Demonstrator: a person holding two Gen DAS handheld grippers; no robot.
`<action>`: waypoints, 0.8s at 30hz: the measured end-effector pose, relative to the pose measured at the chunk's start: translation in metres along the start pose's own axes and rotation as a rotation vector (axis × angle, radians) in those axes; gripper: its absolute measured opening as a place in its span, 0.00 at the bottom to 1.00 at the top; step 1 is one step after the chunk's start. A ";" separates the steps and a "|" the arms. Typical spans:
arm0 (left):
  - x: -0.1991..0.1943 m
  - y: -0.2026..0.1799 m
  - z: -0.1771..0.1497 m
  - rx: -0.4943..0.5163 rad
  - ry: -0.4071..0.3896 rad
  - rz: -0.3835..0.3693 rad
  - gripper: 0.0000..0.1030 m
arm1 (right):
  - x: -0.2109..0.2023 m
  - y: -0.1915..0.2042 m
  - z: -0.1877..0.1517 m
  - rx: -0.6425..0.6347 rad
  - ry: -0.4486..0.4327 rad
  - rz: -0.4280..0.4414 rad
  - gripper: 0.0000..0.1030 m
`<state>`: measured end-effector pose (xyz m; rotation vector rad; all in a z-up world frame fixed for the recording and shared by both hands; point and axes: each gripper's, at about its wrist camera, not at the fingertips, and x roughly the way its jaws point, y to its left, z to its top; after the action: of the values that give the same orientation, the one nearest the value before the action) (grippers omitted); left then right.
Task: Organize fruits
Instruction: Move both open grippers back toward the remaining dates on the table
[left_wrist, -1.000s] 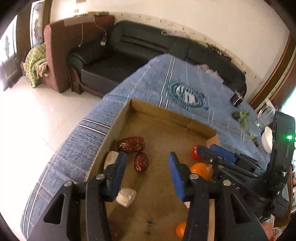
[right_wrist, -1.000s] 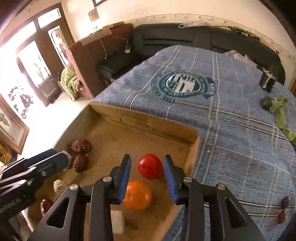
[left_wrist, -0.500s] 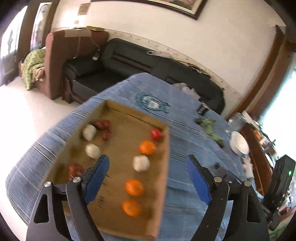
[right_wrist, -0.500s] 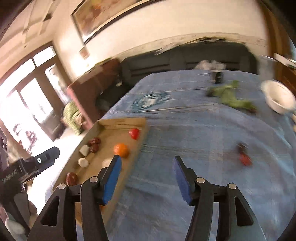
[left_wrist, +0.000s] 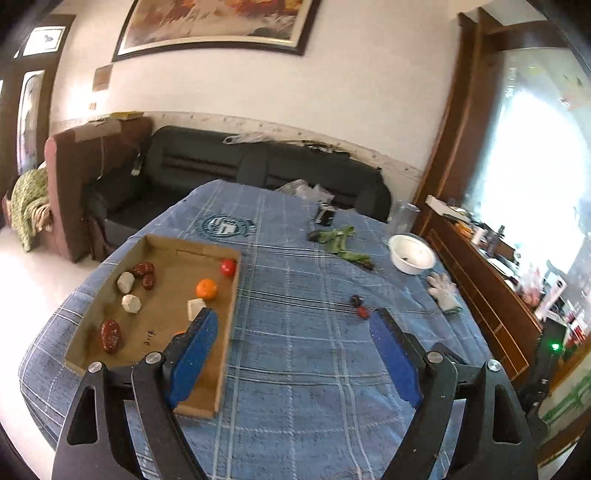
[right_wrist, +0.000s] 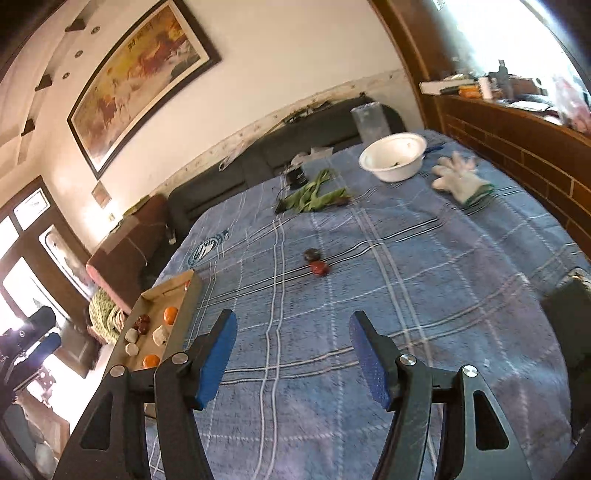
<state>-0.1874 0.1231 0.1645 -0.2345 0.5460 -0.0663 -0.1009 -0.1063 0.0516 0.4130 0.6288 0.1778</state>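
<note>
A cardboard tray (left_wrist: 159, 243) lies at the left on the blue checked cloth. It holds a red tomato (left_wrist: 228, 266), an orange (left_wrist: 206, 288), brown dates (left_wrist: 144, 268) and white chunks (left_wrist: 125, 282). A dark fruit (left_wrist: 355, 300) and a red fruit (left_wrist: 363, 312) lie loose on the cloth, right of the tray. My left gripper (left_wrist: 293, 321) hangs open above the cloth beside the tray's right wall, holding nothing. My right gripper (right_wrist: 291, 319) is opening over bare cloth with nothing between its jaws. The dark fruit (right_wrist: 312, 254) and red fruit (right_wrist: 319, 268) lie well ahead of it, the tray (right_wrist: 192, 291) to its left.
A white bowl (left_wrist: 412, 254), a white glove (left_wrist: 443, 291) and green leaves (left_wrist: 340, 240) lie toward the far right of the cloth. A dark sofa (left_wrist: 258, 166) stands behind the table. A wooden sideboard (left_wrist: 480, 280) runs along the right.
Both grippers have pulled back and up from inside the tray and swung right over the cloth. Their jaws have widened, and the tomato and orange are no longer between the right jaws.
</note>
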 end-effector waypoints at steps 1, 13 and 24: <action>-0.003 -0.003 -0.002 0.007 -0.002 -0.006 0.81 | -0.004 -0.001 -0.002 -0.002 -0.008 -0.005 0.66; -0.049 -0.021 -0.023 0.042 -0.067 -0.028 0.81 | -0.036 0.005 -0.030 -0.008 -0.023 0.028 0.66; -0.068 -0.004 -0.030 -0.006 -0.107 0.016 0.81 | -0.035 0.044 -0.058 -0.155 -0.006 0.020 0.66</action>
<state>-0.2614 0.1215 0.1748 -0.2378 0.4412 -0.0360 -0.1653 -0.0576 0.0465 0.2701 0.6007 0.2428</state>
